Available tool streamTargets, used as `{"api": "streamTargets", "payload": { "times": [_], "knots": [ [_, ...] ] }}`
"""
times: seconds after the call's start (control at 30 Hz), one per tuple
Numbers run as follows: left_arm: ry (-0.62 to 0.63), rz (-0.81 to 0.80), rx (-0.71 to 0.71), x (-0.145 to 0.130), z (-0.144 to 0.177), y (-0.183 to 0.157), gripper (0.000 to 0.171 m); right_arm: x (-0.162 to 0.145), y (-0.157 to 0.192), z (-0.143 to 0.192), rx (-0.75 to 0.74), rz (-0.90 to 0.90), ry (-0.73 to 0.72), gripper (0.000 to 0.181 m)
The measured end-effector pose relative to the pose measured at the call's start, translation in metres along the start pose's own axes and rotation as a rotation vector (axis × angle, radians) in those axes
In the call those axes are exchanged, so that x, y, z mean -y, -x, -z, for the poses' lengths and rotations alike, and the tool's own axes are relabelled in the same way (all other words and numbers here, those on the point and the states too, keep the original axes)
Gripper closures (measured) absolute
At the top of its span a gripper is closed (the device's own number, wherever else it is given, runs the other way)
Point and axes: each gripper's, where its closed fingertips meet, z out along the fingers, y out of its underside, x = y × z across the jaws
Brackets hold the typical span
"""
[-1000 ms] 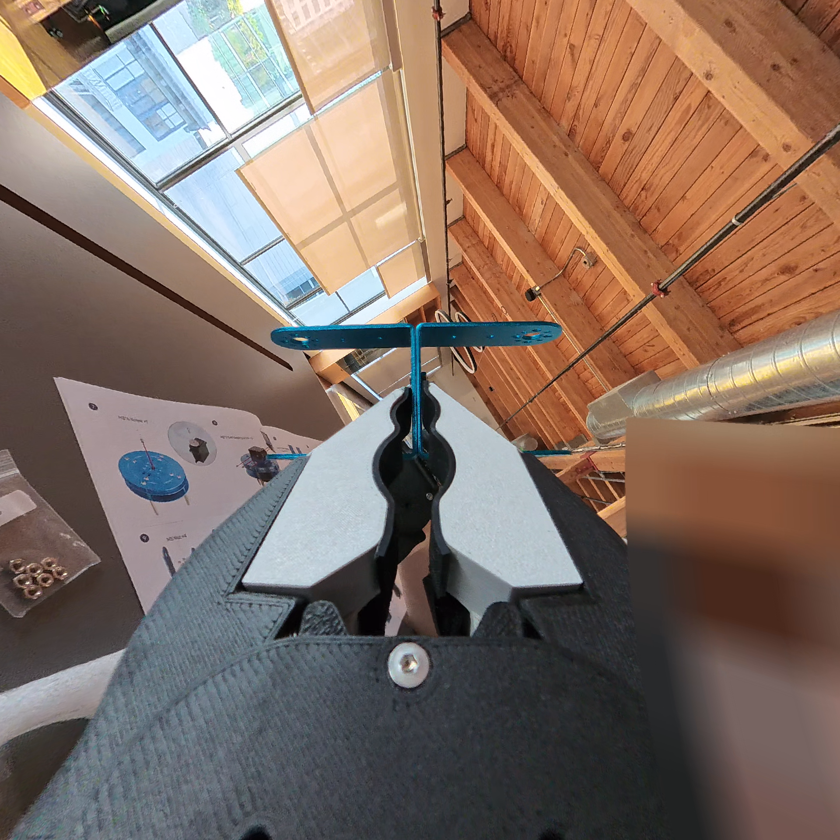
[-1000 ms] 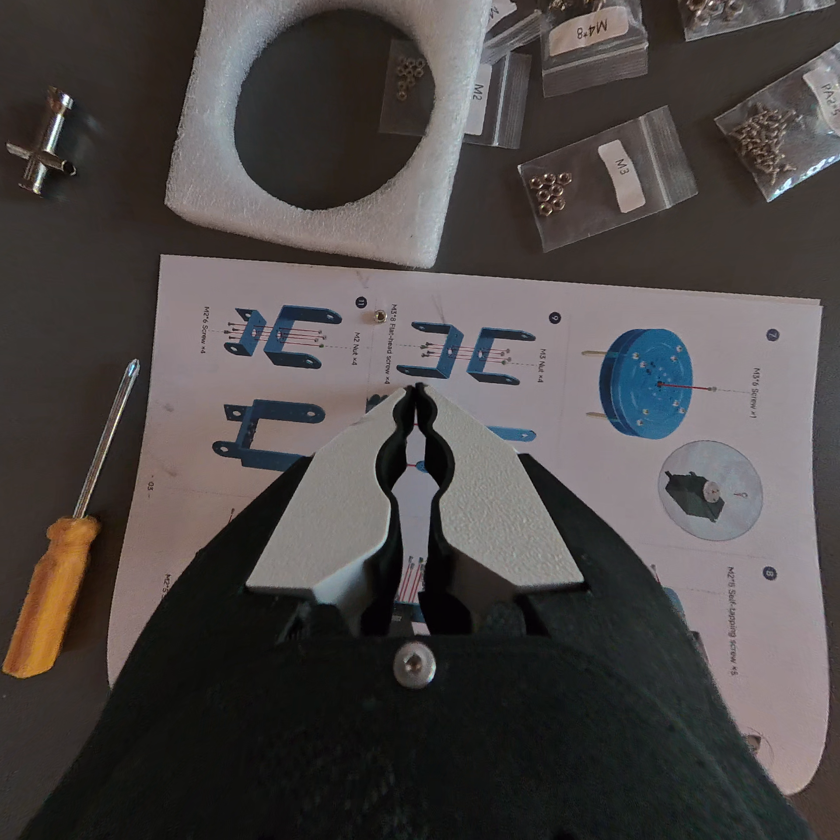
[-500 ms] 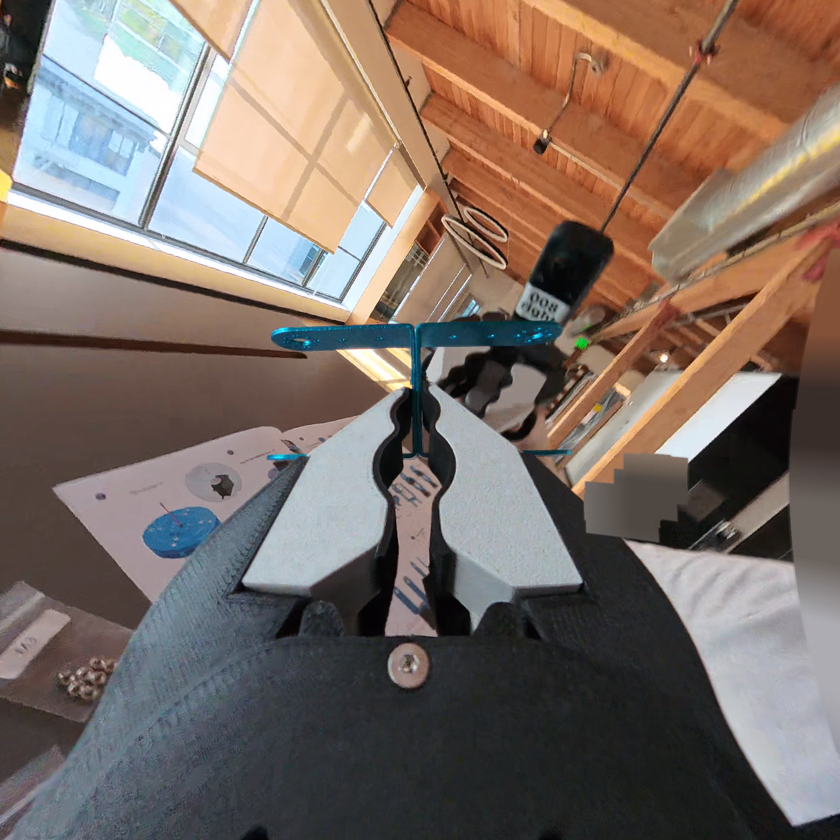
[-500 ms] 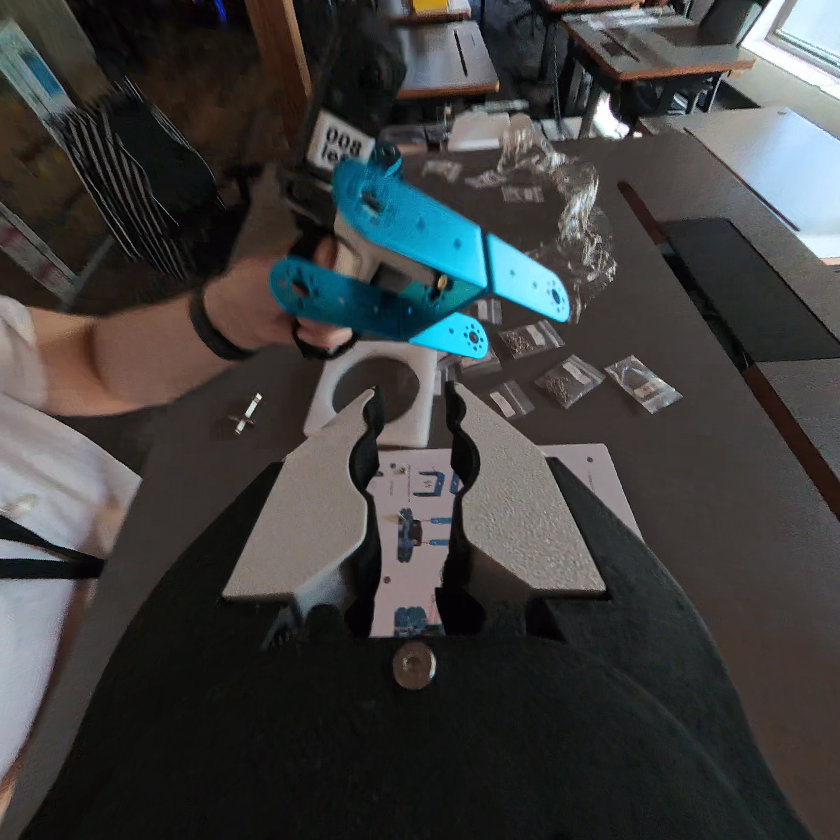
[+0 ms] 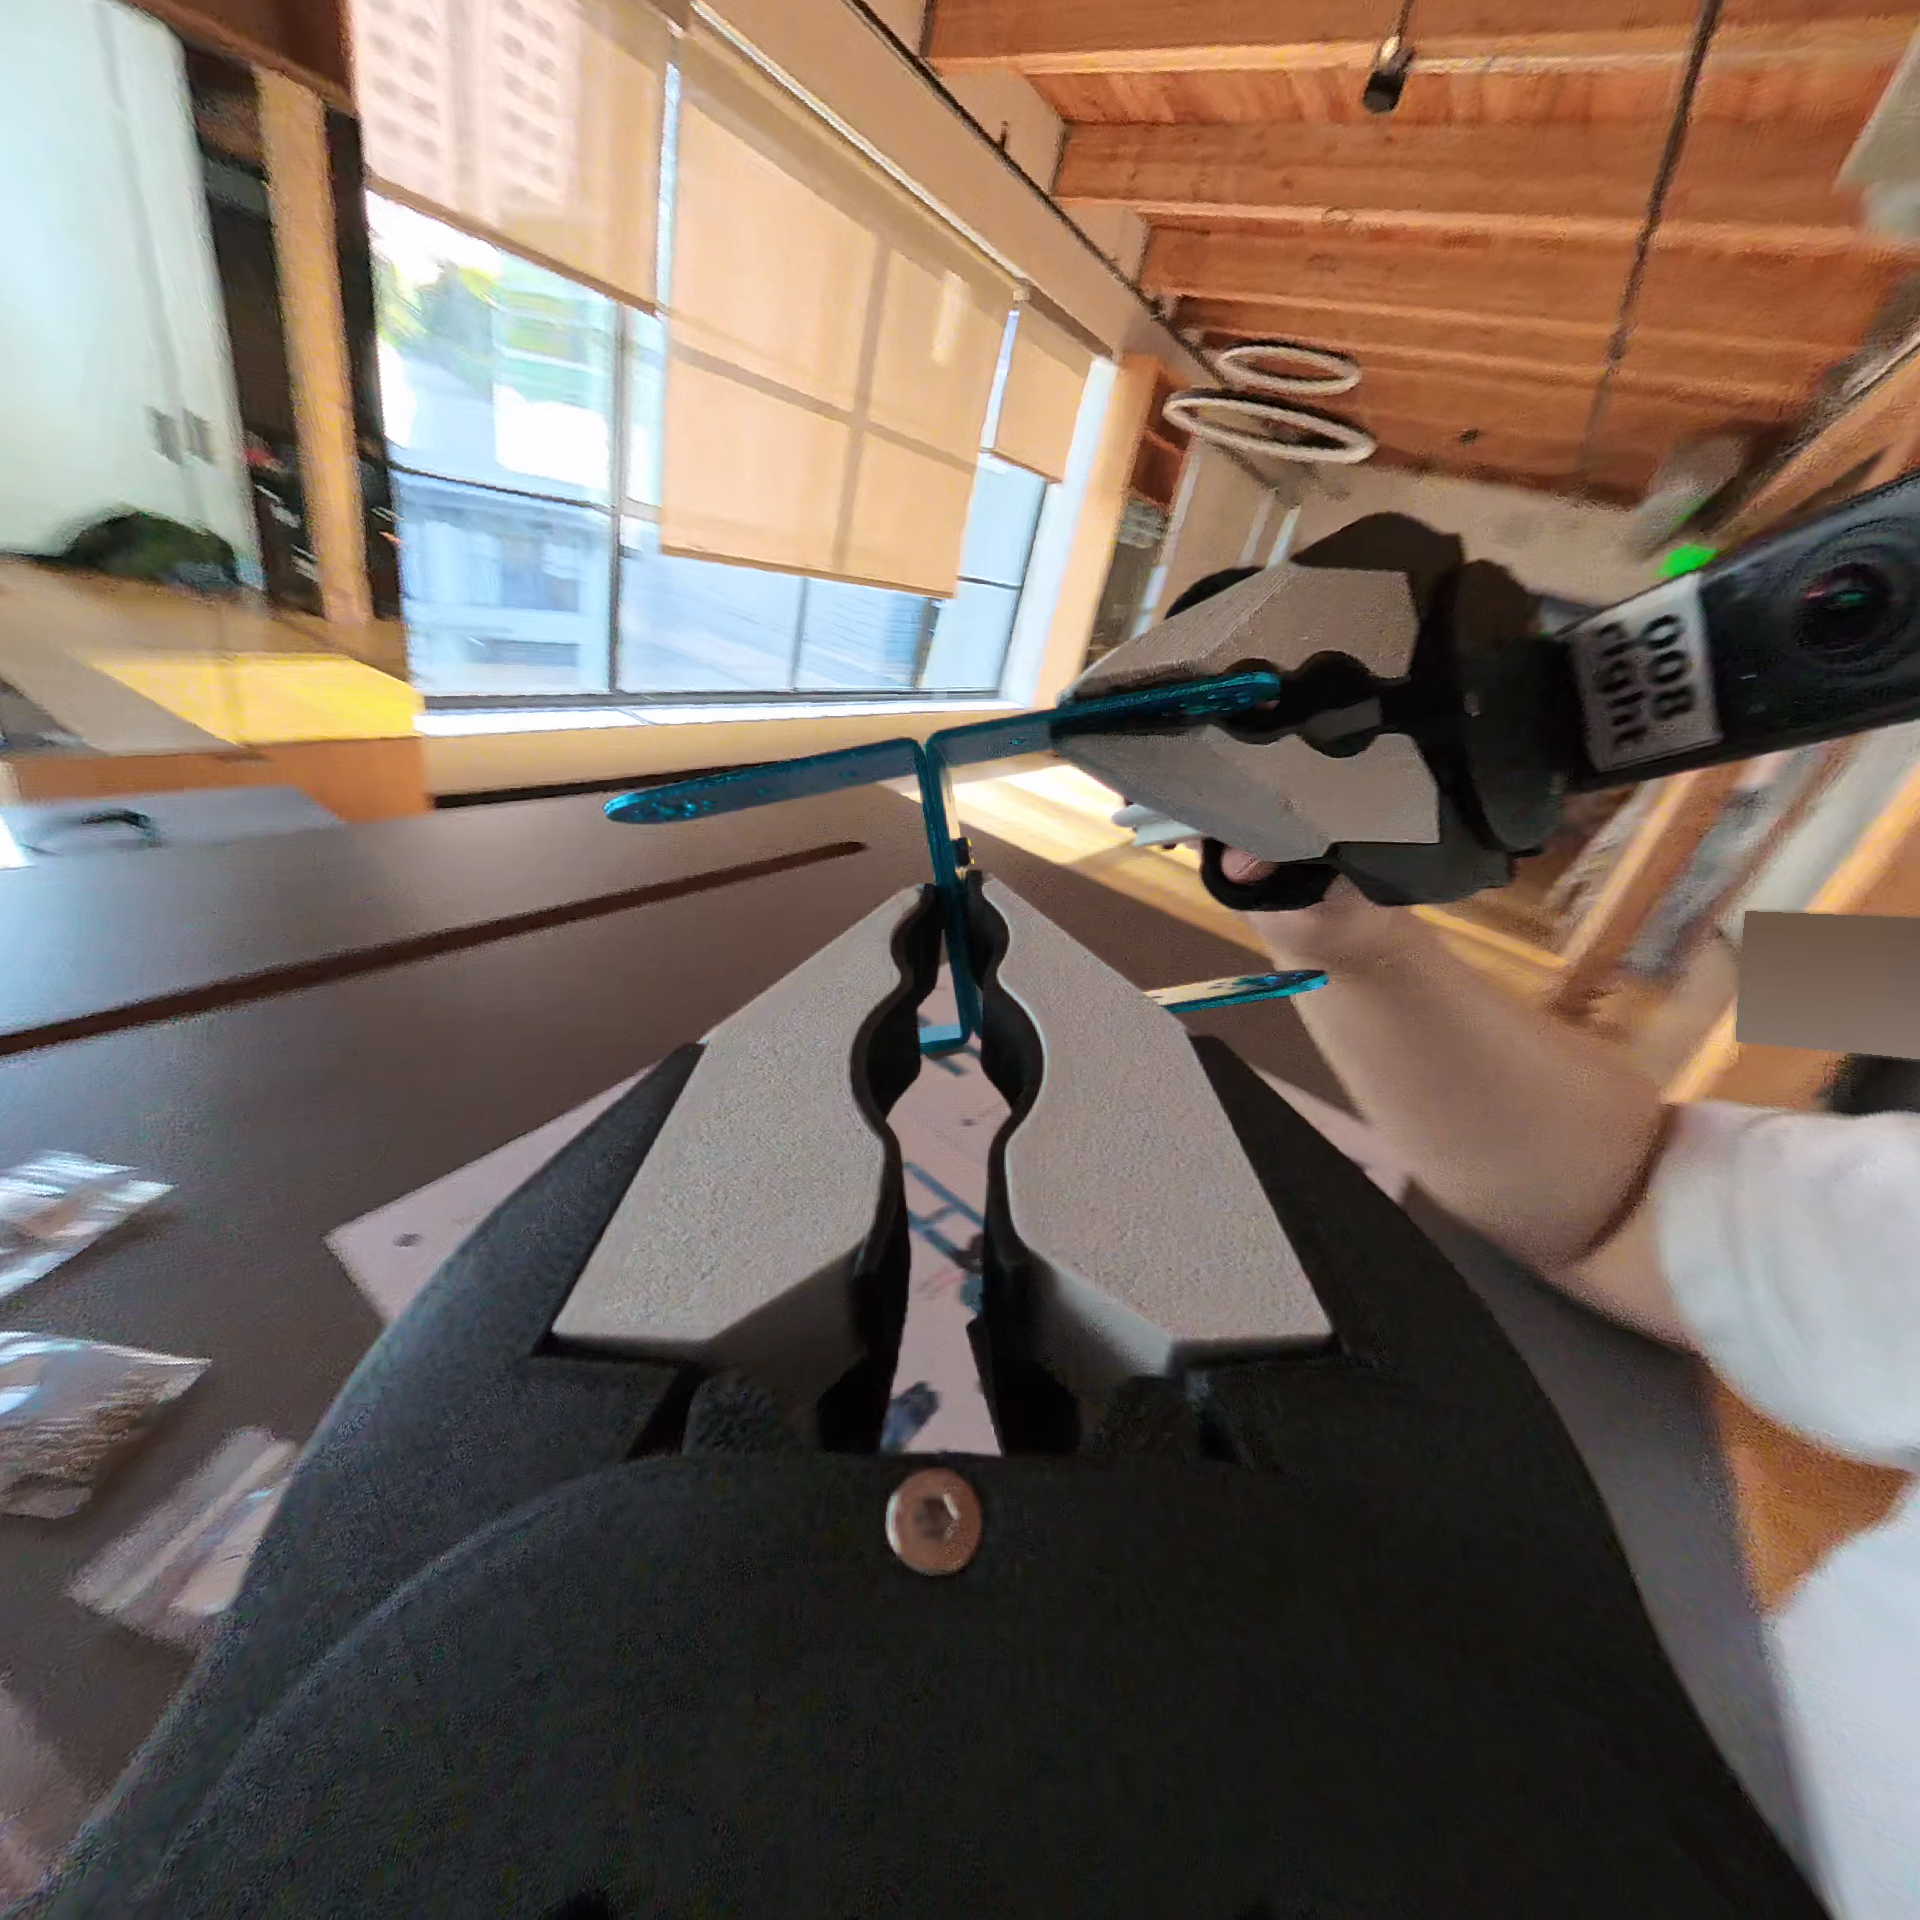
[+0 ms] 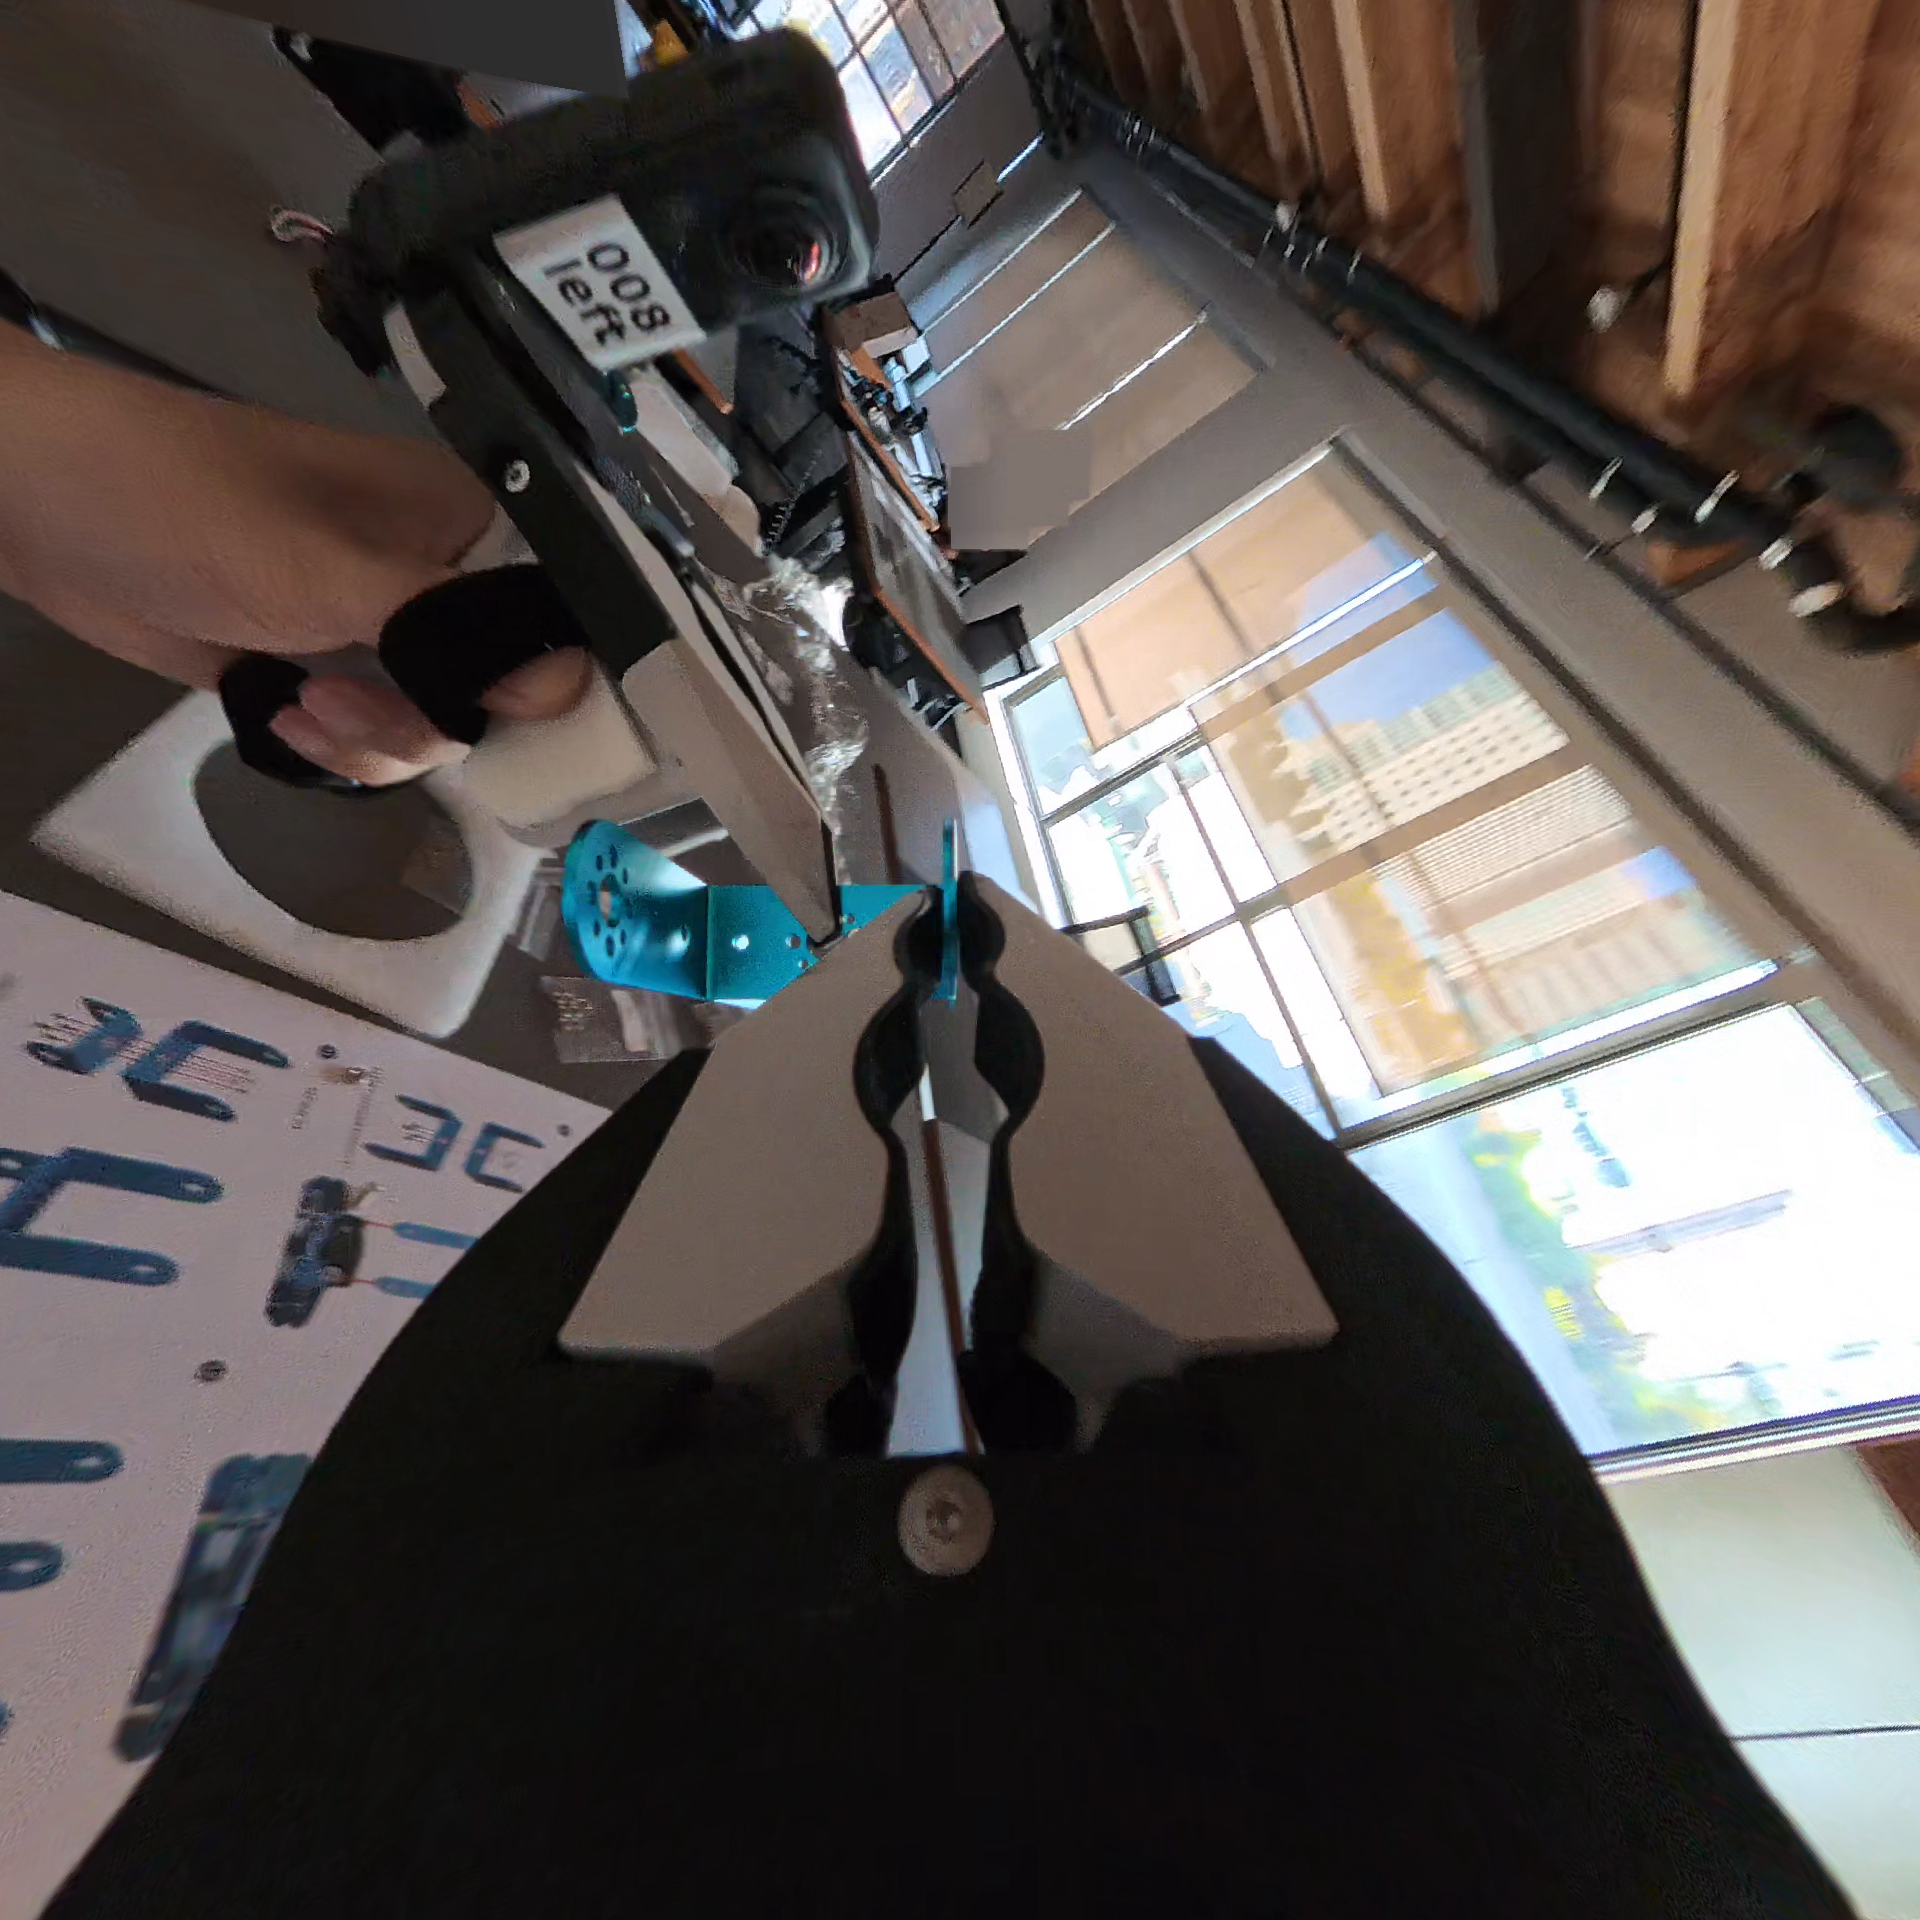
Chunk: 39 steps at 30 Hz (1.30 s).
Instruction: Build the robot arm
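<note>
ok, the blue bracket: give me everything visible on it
The blue bracket looks like thin anodised metal, glossy teal: bent flat strips joined back to back, with arms spreading sideways from a central web. Its rounded arm ends carry small drilled holes, clearest in the right wrist view. It is held in the air above the dark table, gripped twice: the left gripper is shut on the web, and the right gripper is shut on one arm. A lower arm tip pokes out to the right.

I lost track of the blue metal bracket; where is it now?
The blue metal bracket is held above the dark table, centre in both views, clamped by the left gripper and right gripper.
</note>
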Motion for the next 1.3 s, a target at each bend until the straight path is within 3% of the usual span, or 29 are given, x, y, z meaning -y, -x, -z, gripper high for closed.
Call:
{"api": "streamTargets", "payload": {
  "times": [0.1, 0.17, 0.37, 0.43, 0.5, 0.67, 0.77, 0.97, 1.1, 1.23, 1.3],
  "knots": [
    [0.001, -0.325, 0.187, 0.009, 0.006, -0.002, 0.170, 0.001, 0.001, 0.003, -0.094, 0.207, -0.015, 0.179],
    [0.002, -0.521, 0.291, 0.015, 0.010, -0.005, 0.170, 0.004, -0.002, 0.004, -0.165, 0.248, -0.026, 0.179],
    [-0.102, -0.758, 0.410, 0.028, 0.015, -0.025, 0.169, 0.026, -0.004, 0.017, -0.280, 0.290, -0.162, 0.181],
    [-0.103, -0.796, 0.422, 0.028, 0.014, -0.029, 0.156, 0.029, -0.004, 0.021, -0.295, 0.310, -0.185, 0.181],
    [-0.105, -0.769, 0.406, 0.028, 0.013, -0.031, 0.146, 0.028, -0.007, 0.023, -0.315, 0.320, -0.179, 0.180],
    [-0.107, -0.661, 0.360, 0.030, 0.015, -0.026, 0.154, 0.027, -0.007, 0.022, -0.307, 0.323, -0.165, 0.180],
    [-0.079, -0.635, 0.333, 0.025, 0.012, -0.023, 0.169, 0.025, -0.004, 0.018, -0.290, 0.330, -0.141, 0.180],
    [-0.065, -0.486, 0.252, 0.021, 0.010, -0.017, 0.169, 0.020, -0.002, 0.014, -0.257, 0.318, -0.102, 0.180],
    [0.018, -0.390, 0.208, 0.012, 0.008, -0.009, 0.171, 0.013, 0.003, 0.008, -0.194, 0.301, -0.058, 0.180],
    [0.038, -0.170, 0.142, 0.003, 0.008, 0.005, 0.170, 0.000, 0.004, -0.005, -0.110, 0.097, -0.033, 0.180],
    [0.029, -0.030, 0.127, 0.002, 0.013, 0.019, 0.170, -0.004, -0.006, -0.006, -0.106, -0.056, -0.036, 0.156]
  ]
}}
